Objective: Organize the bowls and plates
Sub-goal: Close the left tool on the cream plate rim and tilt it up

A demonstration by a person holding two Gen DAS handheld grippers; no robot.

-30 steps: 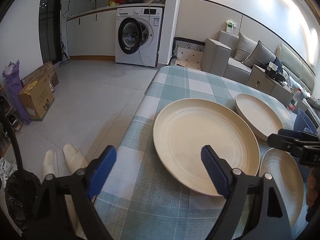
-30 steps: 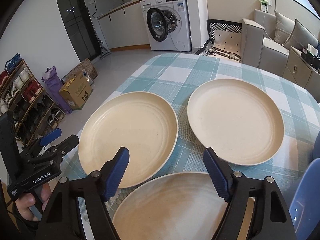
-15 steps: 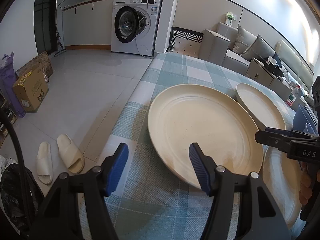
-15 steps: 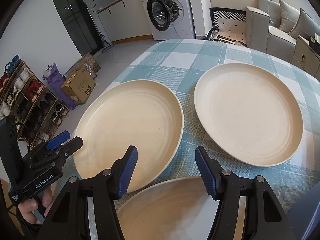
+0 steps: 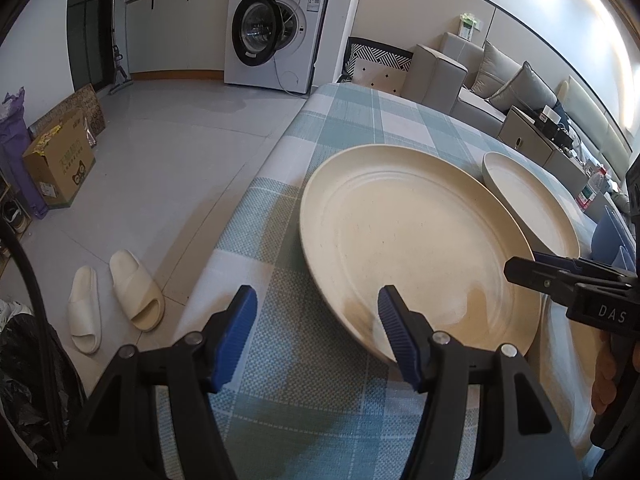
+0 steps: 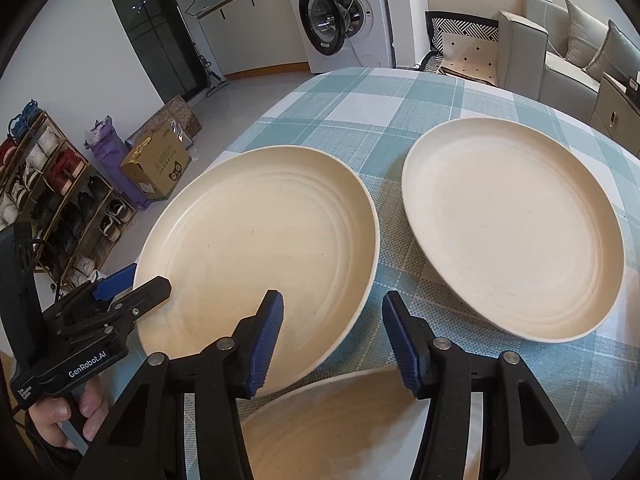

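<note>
Three cream plates lie on a checked tablecloth (image 5: 320, 152). My left gripper (image 5: 316, 296) is open over the near-left rim of the left plate (image 5: 420, 240): one finger above the cloth, the other above the plate's inside, nothing pressed. My right gripper (image 6: 332, 300) is closing. The left plate's (image 6: 256, 232) near-right rim and some cloth show between its jaws, which grip nothing. The nearest plate (image 6: 340, 420) lies under it, and the far-right plate (image 6: 512, 220) sits apart. Each gripper appears in the other's view: the left gripper (image 6: 140, 282) and the right gripper (image 5: 524, 264). A blue bowl (image 5: 608, 232) shows at the right.
The table's left edge (image 5: 248, 216) drops to a tiled floor with slippers (image 5: 120, 292) and a cardboard box (image 5: 60, 160). A shoe rack (image 6: 48, 200) stands at the left. A washing machine (image 5: 276, 36) and a sofa (image 5: 500, 80) are beyond the table.
Both grippers have come down closer to the plates and their jaws have narrowed. The plates have not moved.
</note>
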